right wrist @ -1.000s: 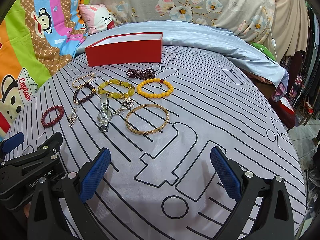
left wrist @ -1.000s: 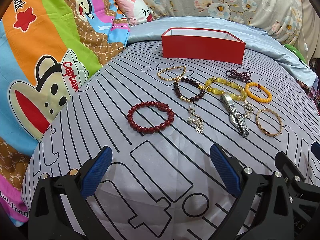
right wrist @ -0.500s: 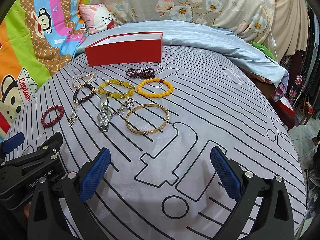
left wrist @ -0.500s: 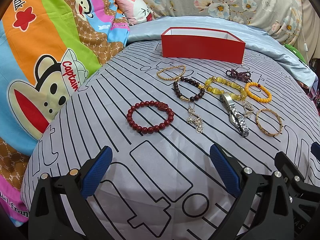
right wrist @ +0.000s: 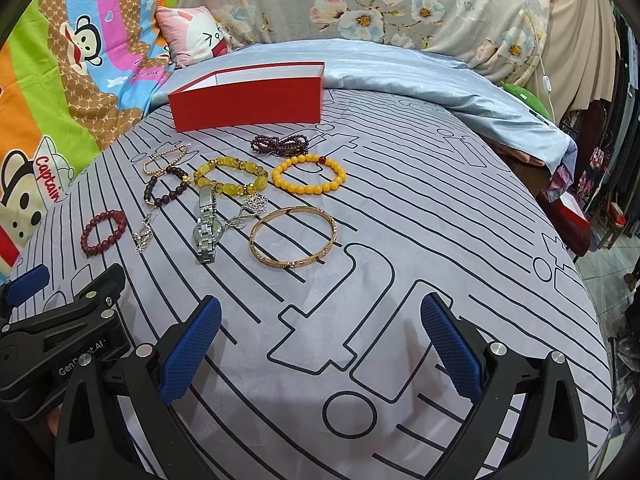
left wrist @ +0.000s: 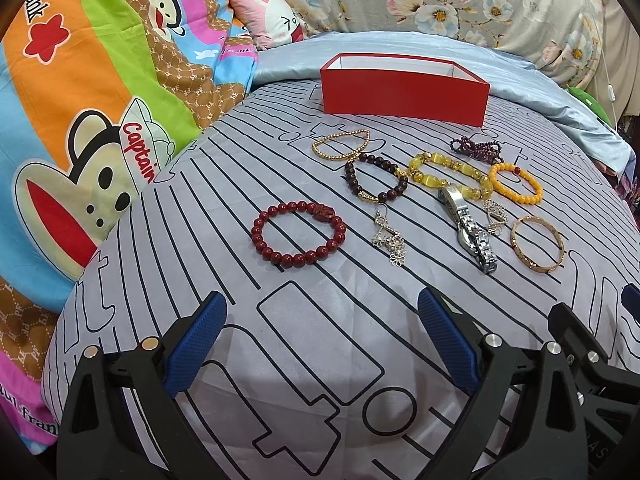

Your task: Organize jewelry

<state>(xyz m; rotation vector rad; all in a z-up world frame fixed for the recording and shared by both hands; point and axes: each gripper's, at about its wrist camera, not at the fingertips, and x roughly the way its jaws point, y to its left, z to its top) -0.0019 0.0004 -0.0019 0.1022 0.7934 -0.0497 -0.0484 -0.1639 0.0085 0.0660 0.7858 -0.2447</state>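
Left tool (left wrist: 320, 336): blue-padded jaws spread wide, holding nothing, hovering over bare grey line-printed bedsheet (left wrist: 320, 360) at the near edge of the bed. Right tool (right wrist: 320, 340): likewise fully spread and empty, touching no item. The two tools sit close side by side; each shows at the edge of the other's view.

Beyond the tools, the jewelry lies spread on the sheet. Nearest the left tool is the dark red beaded bracelet (left wrist: 298, 234), set apart from the rest. Nearest the right tool are the thin rose-gold bangle (right wrist: 294, 237) and the silver metal wristwatch (right wrist: 207, 226). Behind them lie the yellow glass-bead bracelet (right wrist: 230, 176), touching the watch strap, and the orange beaded bracelet (right wrist: 309, 175). The open red rectangular box (left wrist: 404, 90) stands at the far side; its interior appears empty, though the near wall hides most of the floor.

Risks from this position:
- The bangle lies flat on soft fabric; the pads may pinch sheet with it or slide off the thin rim.
- The watch touches the neighbouring beads and a small silver charm (right wrist: 255, 204); lifting it may drag them.
- The tools are near one another; simultaneous reaches may collide.
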